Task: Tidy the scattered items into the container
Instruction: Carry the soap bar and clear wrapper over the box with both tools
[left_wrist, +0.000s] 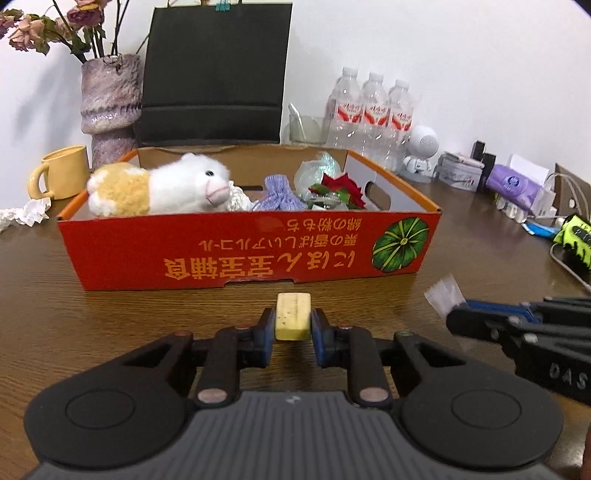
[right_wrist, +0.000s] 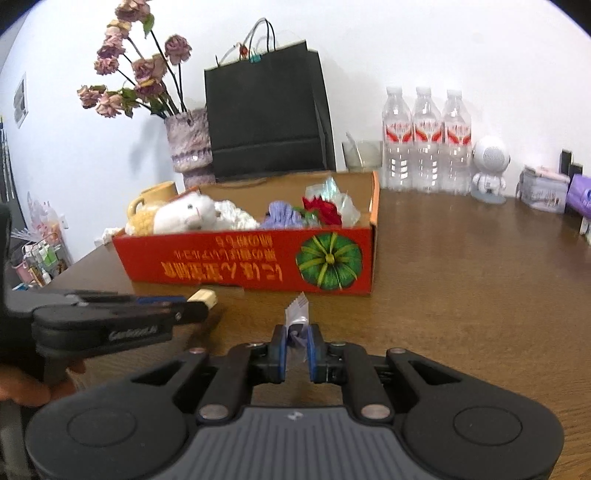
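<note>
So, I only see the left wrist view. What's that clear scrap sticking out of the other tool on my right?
Observer: The right wrist view shows it. It is a small clear packet, crinkled, pinched between the right tool's blue pads.
Operator: Anything inside it?
Observer: Something purple shows near the pads; I cannot tell what.
Operator: And off to the far left?
Observer: A rack of small bottles stands beyond the table's left edge.

Plush toy (left_wrist: 162, 188) in box (left_wrist: 251, 251); bag (left_wrist: 218, 70) behind box
</note>
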